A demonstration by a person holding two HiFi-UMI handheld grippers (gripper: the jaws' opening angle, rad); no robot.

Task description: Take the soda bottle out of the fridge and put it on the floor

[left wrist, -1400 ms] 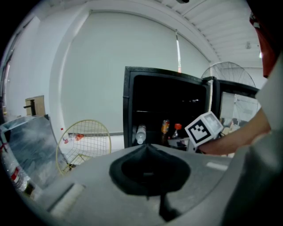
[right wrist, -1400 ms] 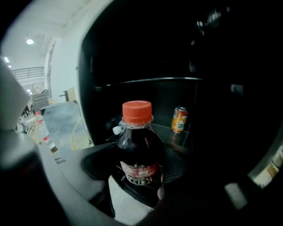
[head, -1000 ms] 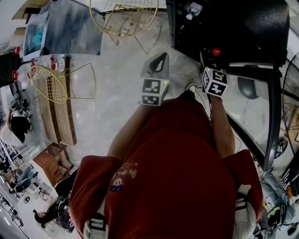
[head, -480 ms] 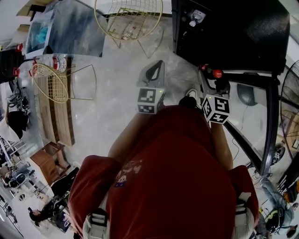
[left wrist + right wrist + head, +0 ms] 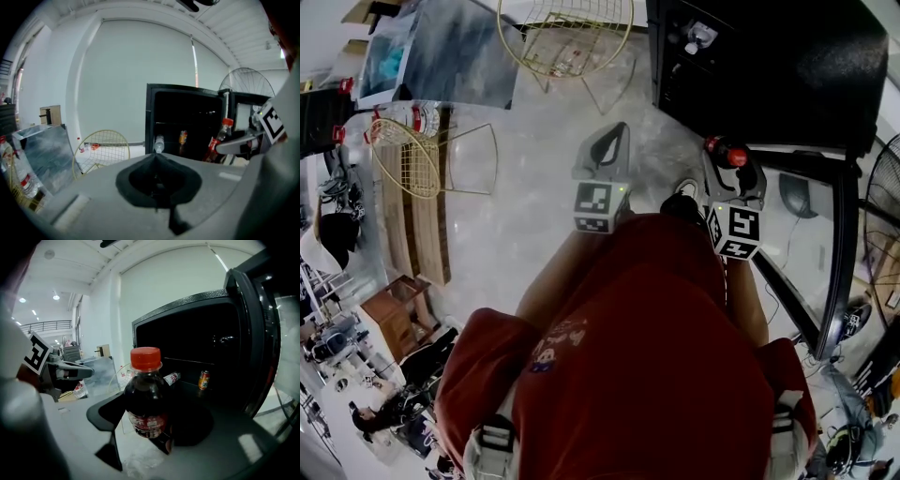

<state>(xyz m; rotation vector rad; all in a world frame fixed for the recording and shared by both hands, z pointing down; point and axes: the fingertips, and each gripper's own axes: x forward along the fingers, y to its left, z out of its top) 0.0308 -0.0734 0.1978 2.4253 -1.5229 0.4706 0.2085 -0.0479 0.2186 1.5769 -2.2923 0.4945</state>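
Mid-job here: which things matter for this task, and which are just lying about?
Job: soda bottle, clamped in right gripper; open fridge; floor.
Lying about: orange can and clear bottle inside fridge; wire chairs; left gripper, shut and empty.

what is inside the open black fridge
The black fridge holds a clear plastic bottle and an orange can. Its deeper interior is too dark to see.
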